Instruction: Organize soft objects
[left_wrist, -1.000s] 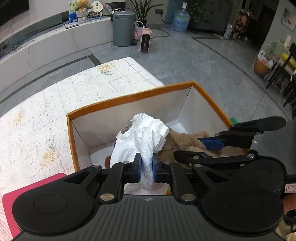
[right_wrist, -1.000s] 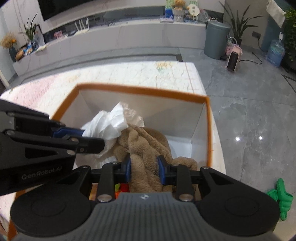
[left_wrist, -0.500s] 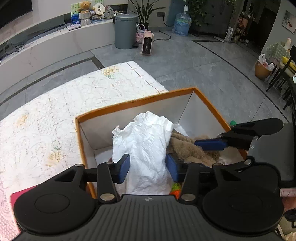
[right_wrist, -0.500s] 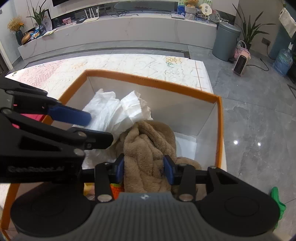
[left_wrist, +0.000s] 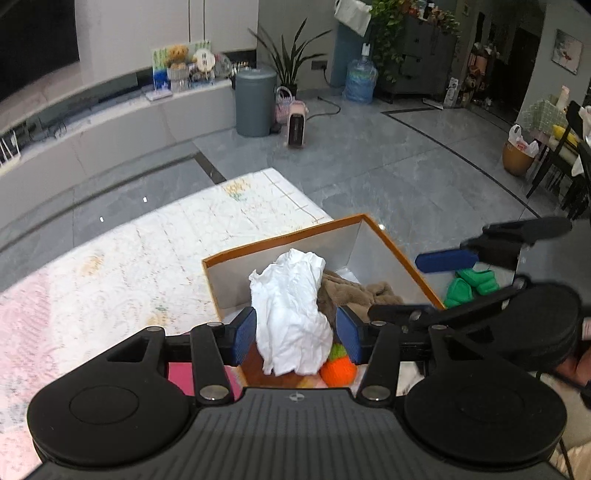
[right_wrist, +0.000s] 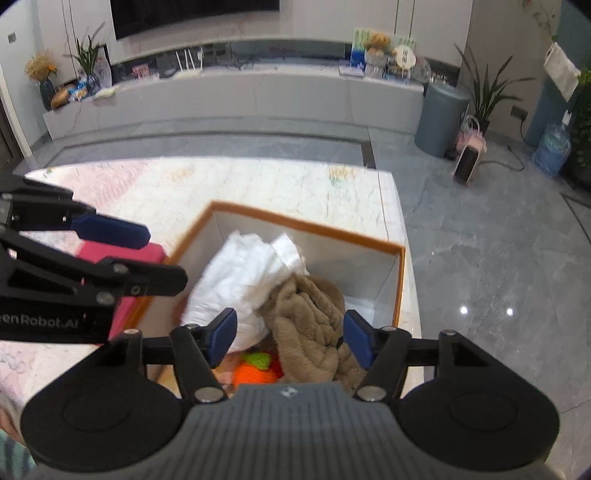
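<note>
The white cloth (left_wrist: 291, 314) lies crumpled in the left part of the orange-rimmed box (left_wrist: 399, 254). Its long axis runs from the near end of the box toward the far wall, and its far end stands up in a peak above the rim. The brown fleece (right_wrist: 310, 317) lies just right of it, touching it, bunched in folds, with its long axis also running near to far. An orange knitted toy (left_wrist: 338, 371) with a green top sits at the near end of the box, below both fabrics. The box stands at the right end of a table (left_wrist: 129, 258) covered with a pale patterned cloth. A pink flat item (right_wrist: 122, 254) lies on the table left of the box. A green soft toy (left_wrist: 469, 286) lies on the floor right of the box.

The left claw (left_wrist: 295, 338) is pitched steeply downward above the white cloth. Its jaws have just been opening and stand wide; the cloth shows between the pads but below them, unheld. The right claw (right_wrist: 291, 338) is pitched downward likewise, above the brown fleece. Its jaws have just been opening and stand wide, clear of the fleece.
</note>
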